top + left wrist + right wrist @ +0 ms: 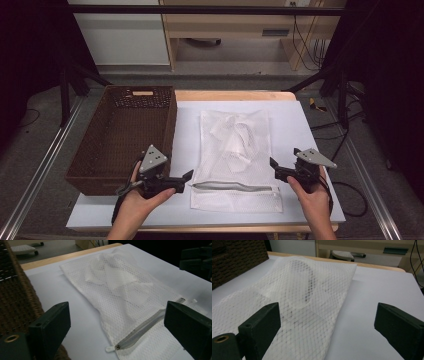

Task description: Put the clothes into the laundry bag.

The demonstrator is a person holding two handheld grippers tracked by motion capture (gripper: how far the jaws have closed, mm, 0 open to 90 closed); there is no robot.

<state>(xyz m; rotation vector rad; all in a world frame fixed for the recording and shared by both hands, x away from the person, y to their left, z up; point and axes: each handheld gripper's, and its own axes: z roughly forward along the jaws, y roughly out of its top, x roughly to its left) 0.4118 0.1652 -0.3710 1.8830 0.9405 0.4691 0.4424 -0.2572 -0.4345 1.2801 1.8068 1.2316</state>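
A white mesh laundry bag (235, 160) lies flat on the white table, with white cloth bunched inside it. Its grey zipper (235, 187) runs across the near end; the zipper pull (110, 348) sits at the left end. My left gripper (187, 181) hovers open just left of the bag's near left corner, between the bag (120, 287) and the basket. My right gripper (273, 167) is open at the bag's right edge, jaws wide apart with nothing held; the mesh (294, 302) lies just ahead of it to the left.
A brown wicker basket (125, 135) stands on the table's left side, close beside my left gripper. The white table surface (300, 130) is bare to the right of the bag. Metal rails run along both table sides.
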